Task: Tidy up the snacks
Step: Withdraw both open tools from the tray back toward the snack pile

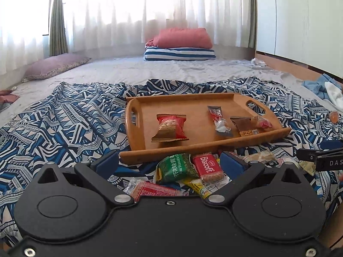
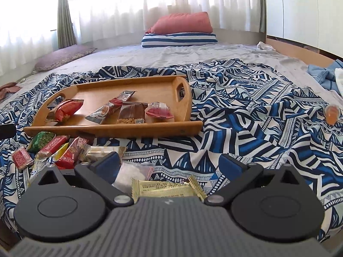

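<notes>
A wooden tray point(image 1: 193, 102) point(image 2: 150, 87) lies on a blue patterned cloth on the bed. It holds a red peanut pack point(image 1: 170, 128) point(image 2: 65, 110), a long dark sachet point(image 1: 218, 117) point(image 2: 113, 106), a brown nut pack point(image 1: 244, 125) point(image 2: 131, 112) and a small red jelly cup point(image 1: 262, 122) point(image 2: 158, 112). A pile of loose snacks lies in front of the tray: a green wasabi pack point(image 1: 178, 168) point(image 2: 41, 138) and a red Biscoff pack point(image 1: 206, 168) point(image 2: 53, 145). My left gripper point(image 1: 169, 163) is open above the pile. My right gripper point(image 2: 169, 163) is open above a gold pack point(image 2: 167, 189).
An orange jelly cup point(image 2: 332, 112) point(image 1: 334, 116) lies alone on the cloth at the right. Pillows point(image 1: 180, 42) are stacked at the bed's far end. Blue and white clothes point(image 1: 321, 85) lie at the right edge by a wooden frame. The right gripper's side point(image 1: 321, 157) shows in the left wrist view.
</notes>
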`<state>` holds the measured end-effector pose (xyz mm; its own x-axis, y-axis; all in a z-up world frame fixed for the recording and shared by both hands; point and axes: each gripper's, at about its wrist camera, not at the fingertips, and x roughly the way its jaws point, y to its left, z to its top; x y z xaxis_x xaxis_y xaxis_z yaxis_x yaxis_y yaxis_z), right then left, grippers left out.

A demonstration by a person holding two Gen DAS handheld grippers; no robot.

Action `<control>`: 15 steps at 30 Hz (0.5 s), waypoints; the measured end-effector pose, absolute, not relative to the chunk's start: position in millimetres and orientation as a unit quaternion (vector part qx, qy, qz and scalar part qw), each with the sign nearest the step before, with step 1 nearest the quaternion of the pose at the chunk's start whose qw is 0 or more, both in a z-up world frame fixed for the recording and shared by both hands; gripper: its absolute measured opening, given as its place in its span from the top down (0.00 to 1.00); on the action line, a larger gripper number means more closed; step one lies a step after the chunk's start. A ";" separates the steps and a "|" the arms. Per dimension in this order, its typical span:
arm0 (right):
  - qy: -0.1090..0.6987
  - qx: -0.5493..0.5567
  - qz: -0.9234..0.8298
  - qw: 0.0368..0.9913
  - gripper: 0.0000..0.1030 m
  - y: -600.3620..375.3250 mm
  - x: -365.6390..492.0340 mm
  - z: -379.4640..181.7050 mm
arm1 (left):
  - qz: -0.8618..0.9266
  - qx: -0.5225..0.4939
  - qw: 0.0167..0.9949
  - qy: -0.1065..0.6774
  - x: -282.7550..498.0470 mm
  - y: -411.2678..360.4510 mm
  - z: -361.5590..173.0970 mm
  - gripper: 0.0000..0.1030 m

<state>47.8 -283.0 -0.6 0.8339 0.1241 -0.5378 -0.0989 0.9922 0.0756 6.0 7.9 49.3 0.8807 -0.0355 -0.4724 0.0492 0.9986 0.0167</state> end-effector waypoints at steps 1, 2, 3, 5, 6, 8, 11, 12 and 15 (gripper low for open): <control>0.282 0.020 0.058 0.958 0.00 -282.5 46.9 -1.2 | -0.022 0.015 0.969 0.244 5.2 9.0 47.9 0.02; 0.281 0.017 0.058 0.958 0.00 -282.0 45.9 -1.9 | -0.021 0.016 0.969 0.247 4.9 10.0 46.0 0.02; 0.280 0.013 0.057 0.958 0.00 -281.1 44.7 -2.4 | -0.018 0.015 0.968 0.250 4.8 11.6 43.3 0.02; 0.278 0.003 0.055 0.959 0.00 -279.2 42.3 -3.8 | -0.012 0.013 0.965 0.260 6.6 14.9 36.8 0.02; 0.277 -0.001 0.054 0.959 0.00 -277.8 41.3 -4.7 | -0.007 0.013 0.964 0.265 7.3 15.9 33.3 0.02; 0.279 -0.007 0.054 0.959 0.00 -275.7 40.1 -6.9 | -0.001 0.015 0.962 0.272 9.0 18.5 25.5 0.02; 0.282 -0.015 0.058 0.958 0.00 -271.9 38.3 -10.8 | 0.003 0.024 0.960 0.279 10.9 19.4 15.9 0.02; 0.282 -0.018 0.060 0.957 0.00 -270.4 37.9 -12.1 | 0.005 0.026 0.959 0.282 12.3 19.6 12.8 0.02; 0.284 -0.030 0.059 0.956 0.00 -265.1 37.6 -16.6 | 0.009 0.028 0.956 0.292 16.3 21.3 5.2 0.02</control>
<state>37.6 -265.1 -16.6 0.8313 0.0951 -0.5477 -0.1293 0.9913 -0.0242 16.3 21.3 5.2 0.8294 0.0326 -0.5576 -0.0003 0.9983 0.0579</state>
